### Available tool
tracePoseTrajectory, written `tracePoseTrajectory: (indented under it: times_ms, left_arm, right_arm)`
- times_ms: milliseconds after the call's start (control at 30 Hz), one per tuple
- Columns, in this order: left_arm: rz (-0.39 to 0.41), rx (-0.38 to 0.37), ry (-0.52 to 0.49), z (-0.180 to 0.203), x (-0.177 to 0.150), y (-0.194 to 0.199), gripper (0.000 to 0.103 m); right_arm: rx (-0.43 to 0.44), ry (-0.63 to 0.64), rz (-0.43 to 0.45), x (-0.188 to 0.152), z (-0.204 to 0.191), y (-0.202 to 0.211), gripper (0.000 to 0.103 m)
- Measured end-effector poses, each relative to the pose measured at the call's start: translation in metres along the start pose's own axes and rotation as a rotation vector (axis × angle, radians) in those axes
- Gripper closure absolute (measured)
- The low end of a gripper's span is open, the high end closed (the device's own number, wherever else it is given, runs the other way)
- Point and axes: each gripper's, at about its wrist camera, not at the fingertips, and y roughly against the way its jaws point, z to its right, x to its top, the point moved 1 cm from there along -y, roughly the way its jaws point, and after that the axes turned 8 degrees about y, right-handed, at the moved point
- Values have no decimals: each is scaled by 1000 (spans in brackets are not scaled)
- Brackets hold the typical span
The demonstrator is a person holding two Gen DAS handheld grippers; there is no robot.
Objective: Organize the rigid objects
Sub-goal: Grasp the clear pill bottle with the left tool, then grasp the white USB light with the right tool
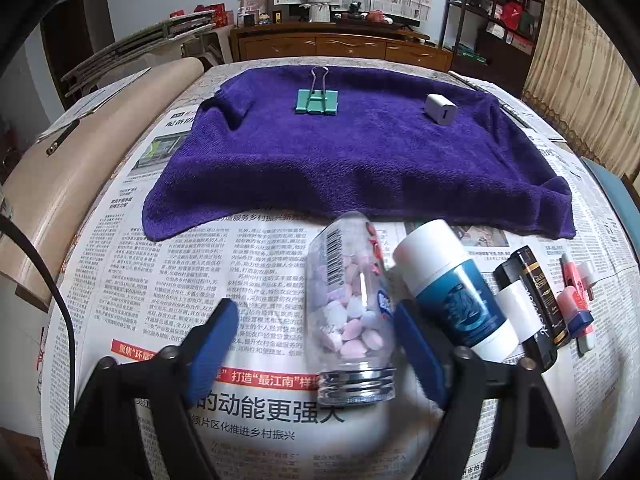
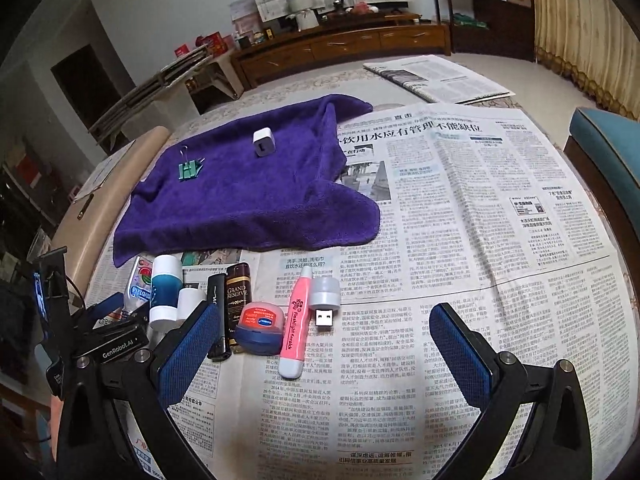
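Note:
A clear candy bottle (image 1: 350,308) lies on the newspaper between my left gripper's (image 1: 316,328) open blue fingers; the right pad is near it, the left pad apart. Beside it lie a blue-and-white tube (image 1: 452,292), a black box (image 1: 540,304) and a pink pen (image 1: 576,284). A green binder clip (image 1: 317,100) and a white charger cube (image 1: 440,109) sit on the purple towel (image 1: 360,160). My right gripper (image 2: 324,344) is open and empty above the newspaper, near the pink pen (image 2: 296,326), a USB light (image 2: 325,300) and a small blue tin (image 2: 259,326).
The left gripper's body (image 2: 108,344) shows at the left of the right wrist view. A beige case (image 1: 76,184) lies left of the table. A teal chair (image 2: 608,152) stands at the right. A wooden cabinet (image 1: 344,46) stands behind. Newspaper (image 2: 480,220) covers the table.

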Motion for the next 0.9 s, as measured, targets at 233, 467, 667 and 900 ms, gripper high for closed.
tracePoseTrajectory:
  times_ms: [233, 467, 667, 900]
  left_arm:
    - [28, -48, -34, 7, 1, 3, 63]
    - [16, -89, 5, -6, 1, 7, 63]
    - [28, -78, 17, -18, 1, 17, 64]
    - [41, -84, 18, -30, 4, 27, 63]
  right_arm:
    - [8, 13, -7, -2, -4, 0, 0]
    - [-3, 17, -8, -2, -3, 2, 0]
    - [-27, 48, -23, -3, -4, 0, 0]
    - [-85, 98, -59, -7, -4, -10, 0]
